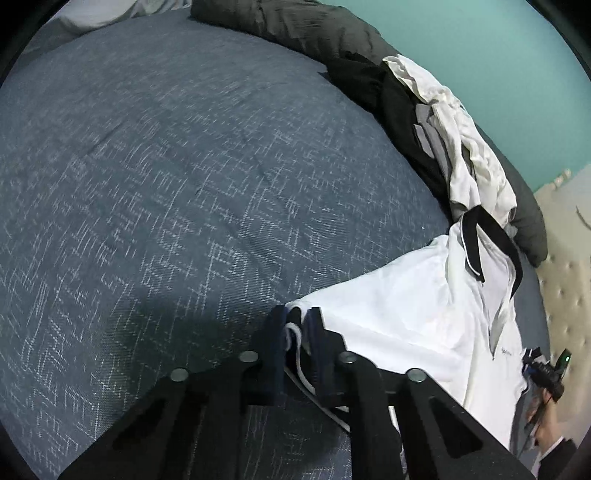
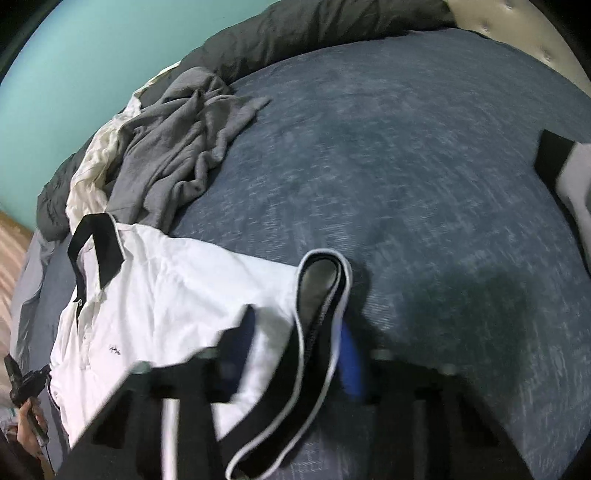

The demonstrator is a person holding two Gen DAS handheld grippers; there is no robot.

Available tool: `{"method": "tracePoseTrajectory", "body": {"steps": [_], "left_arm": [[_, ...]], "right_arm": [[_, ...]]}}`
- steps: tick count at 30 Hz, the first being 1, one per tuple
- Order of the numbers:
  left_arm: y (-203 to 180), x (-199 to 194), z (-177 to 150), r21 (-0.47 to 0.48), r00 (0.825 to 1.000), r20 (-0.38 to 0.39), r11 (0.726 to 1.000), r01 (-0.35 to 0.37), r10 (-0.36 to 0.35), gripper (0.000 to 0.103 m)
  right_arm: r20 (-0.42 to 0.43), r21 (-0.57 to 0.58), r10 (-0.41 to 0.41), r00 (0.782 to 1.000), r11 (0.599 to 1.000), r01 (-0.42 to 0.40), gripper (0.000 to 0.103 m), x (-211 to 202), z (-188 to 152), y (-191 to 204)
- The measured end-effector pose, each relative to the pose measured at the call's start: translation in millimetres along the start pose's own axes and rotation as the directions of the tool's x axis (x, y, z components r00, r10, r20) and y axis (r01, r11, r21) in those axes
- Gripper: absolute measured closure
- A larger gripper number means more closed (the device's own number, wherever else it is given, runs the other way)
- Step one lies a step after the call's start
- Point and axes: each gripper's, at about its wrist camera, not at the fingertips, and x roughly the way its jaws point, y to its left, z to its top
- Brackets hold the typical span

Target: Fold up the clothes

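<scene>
The white polo shirt (image 2: pixel 155 288) was seen lying front-up on the blue bedspread (image 1: pixel 166 184), black collar (image 2: pixel 96 243) toward the wall. The left gripper (image 1: pixel 297 332) was closed narrowly on a white-and-black edge of the shirt, probably a sleeve cuff or corner. The right gripper (image 2: pixel 295 339) was seen with the black, white-piped sleeve band (image 2: pixel 321 288) running between its fingers; through the motion blur, a firm pinch could not be confirmed.

Step judged in hand: a sleeve or side fold, both edges lifted. Whether the edges were being spread flat or carried inward could not be settled. The next move was judged to call for even tension between both grips, so that the thin fabric would not bunch.

A loose heap of a grey garment (image 2: pixel 177 147) and a cream garment (image 2: pixel 92 173) was noted near the dark duvet (image 2: pixel 295 33). No containers were visible.
</scene>
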Motion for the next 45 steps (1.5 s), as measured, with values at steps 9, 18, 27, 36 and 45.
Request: {"method": "tracePoseTrajectory", "body": {"steps": [9, 18, 27, 36, 45], "left_arm": [[9.4, -16.4, 8.0, 0.003, 0.998, 0.043, 0.999, -0.044, 0.043, 0.097], [23.6, -12.9, 14.7, -0.028, 0.997, 0.009, 0.996, -0.081, 0.081, 0.097], [31.9, -18.6, 23.1, -0.023, 0.993, -0.003, 0.993, -0.117, 0.117, 0.098], [37.4, -21.4, 24.3, 0.001, 0.990, -0.025, 0.990, -0.138, 0.138, 0.097], [50.0, -63.5, 25.3, -0.024, 0.974, 0.061, 0.975, -0.219, 0.220, 0.068]], "right_arm": [[0.118, 0.069, -0.043, 0.992, 0.997, 0.035, 0.098, -23.7, 3.3, -23.0], [0.078, 0.184, -0.084, 0.993, 0.981, 0.068, 0.098, -22.7, -1.8, -62.4], [0.106, 0.179, -0.165, 0.981, 0.973, 0.144, 0.101, -38.3, 5.8, -70.3], [0.112, 0.155, -0.088, 0.990, 0.985, 0.070, 0.102, -48.2, 5.2, -77.0], [0.106, 0.101, 0.022, 0.994, 0.994, -0.032, 0.043, -30.8, 9.2, -41.5]]}}
